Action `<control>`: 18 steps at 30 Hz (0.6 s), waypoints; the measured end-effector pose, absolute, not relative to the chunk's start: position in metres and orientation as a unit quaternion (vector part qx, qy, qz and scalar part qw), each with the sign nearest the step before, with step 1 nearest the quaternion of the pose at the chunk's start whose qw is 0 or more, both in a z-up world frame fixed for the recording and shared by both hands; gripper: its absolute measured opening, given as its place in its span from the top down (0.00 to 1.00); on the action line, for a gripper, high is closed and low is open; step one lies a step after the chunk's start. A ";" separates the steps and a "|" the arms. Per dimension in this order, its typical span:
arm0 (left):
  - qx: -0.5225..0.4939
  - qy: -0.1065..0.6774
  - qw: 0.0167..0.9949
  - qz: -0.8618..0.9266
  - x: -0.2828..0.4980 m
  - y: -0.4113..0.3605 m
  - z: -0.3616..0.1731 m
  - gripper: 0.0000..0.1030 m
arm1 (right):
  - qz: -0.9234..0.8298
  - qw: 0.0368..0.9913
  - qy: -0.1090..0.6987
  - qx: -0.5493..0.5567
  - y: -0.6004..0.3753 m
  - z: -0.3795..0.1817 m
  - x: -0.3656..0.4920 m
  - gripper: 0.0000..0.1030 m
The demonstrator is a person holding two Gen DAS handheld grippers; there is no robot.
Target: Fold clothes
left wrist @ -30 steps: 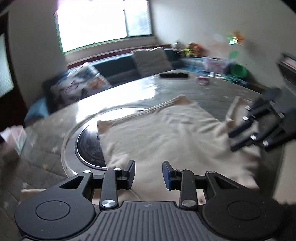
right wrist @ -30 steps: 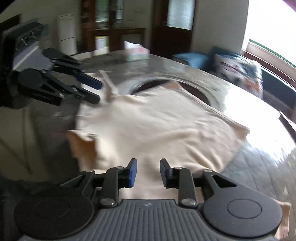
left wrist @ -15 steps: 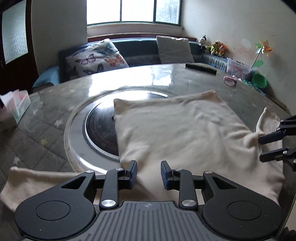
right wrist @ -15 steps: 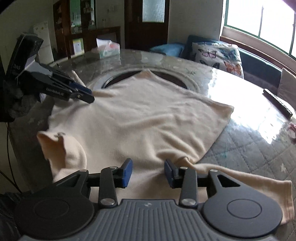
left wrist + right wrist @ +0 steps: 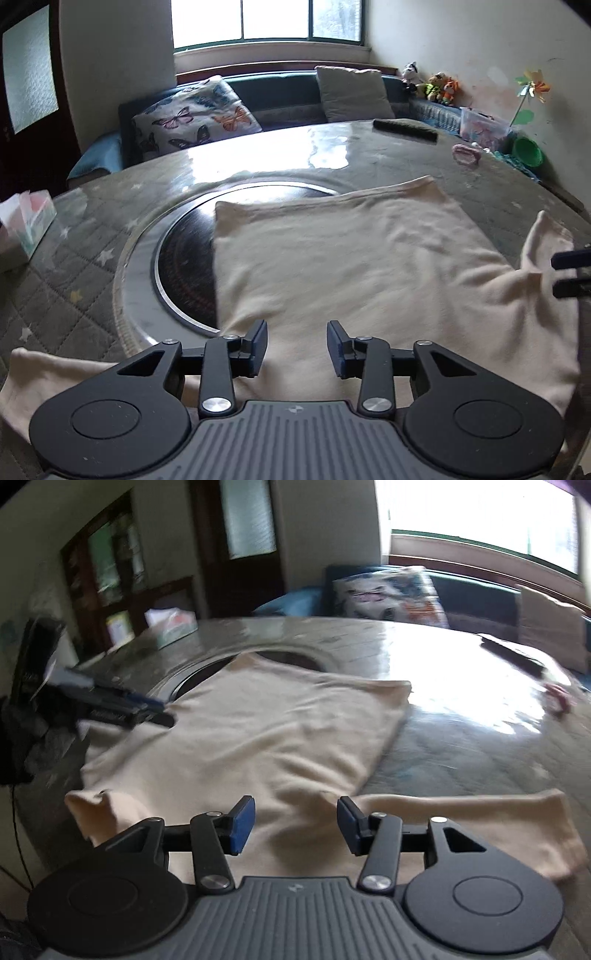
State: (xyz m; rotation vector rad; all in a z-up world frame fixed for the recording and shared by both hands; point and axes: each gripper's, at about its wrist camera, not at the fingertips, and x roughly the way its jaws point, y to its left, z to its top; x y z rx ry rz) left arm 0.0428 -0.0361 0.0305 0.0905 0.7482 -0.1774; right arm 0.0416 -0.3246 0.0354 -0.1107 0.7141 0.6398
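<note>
A cream long-sleeved top [image 5: 354, 266] lies spread flat on a round table [image 5: 258, 162], partly over its dark centre disc [image 5: 184, 266]. It also shows in the right wrist view [image 5: 266, 746]. My left gripper [image 5: 297, 347] is open and empty, just above the top's near edge. One sleeve [image 5: 48, 373] trails to its left. My right gripper [image 5: 291, 825] is open and empty over the top's near side, by the other sleeve [image 5: 480, 823]. Its fingers [image 5: 570, 273] show at the right edge of the left wrist view.
A tissue box [image 5: 26, 225] sits on the table's left. A black remote [image 5: 404, 129] and a pink item [image 5: 466, 154] lie at the far side. A sofa with cushions [image 5: 195, 114] runs under the window. A plastic bin and green bowl [image 5: 528, 151] stand at the right.
Both grippers have opened a little wider. The right wrist view has swung and blurred with motion. The top lies as before.
</note>
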 end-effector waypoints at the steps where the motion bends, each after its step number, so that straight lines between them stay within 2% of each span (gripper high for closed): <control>1: 0.047 0.362 0.927 -0.092 0.041 -0.041 0.033 0.61 | 0.290 0.892 0.343 -0.050 -0.333 0.035 0.043 0.51; 12: 0.068 0.350 0.921 -0.157 0.024 -0.101 0.044 0.52 | 0.053 0.938 0.341 -0.017 -0.430 0.014 0.064 0.51; 18: 0.079 0.357 0.913 -0.183 0.023 -0.134 0.040 0.49 | 0.014 0.939 0.342 0.030 -0.456 0.004 0.071 0.51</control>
